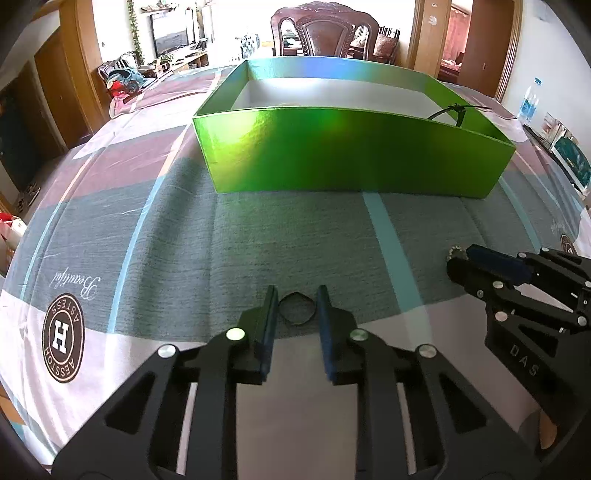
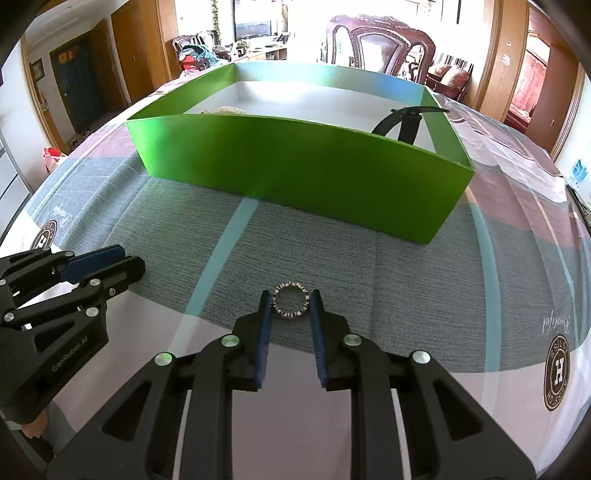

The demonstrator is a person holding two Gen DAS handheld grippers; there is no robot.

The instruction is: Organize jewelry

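A thin black loop [image 1: 296, 309] lies on the cloth between the tips of my left gripper [image 1: 296, 301], whose jaws stand open around it. A silver beaded bracelet [image 2: 290, 300] lies between the tips of my right gripper [image 2: 290, 301], also open around it, the pads close to its sides. The bracelet's edge shows by the right gripper in the left wrist view [image 1: 455, 254]. The open green box [image 1: 351, 155] stands beyond; it also shows in the right wrist view [image 2: 295, 166]. Inside are a black strap [image 2: 404, 123] and a pale item [image 2: 227, 109].
The table is covered with a grey, pink and white cloth with round logos [image 1: 63, 338]. A carved wooden chair [image 1: 325, 29] stands behind the box. A water bottle [image 1: 529, 99] and framed items [image 1: 570, 157] sit at the far right edge.
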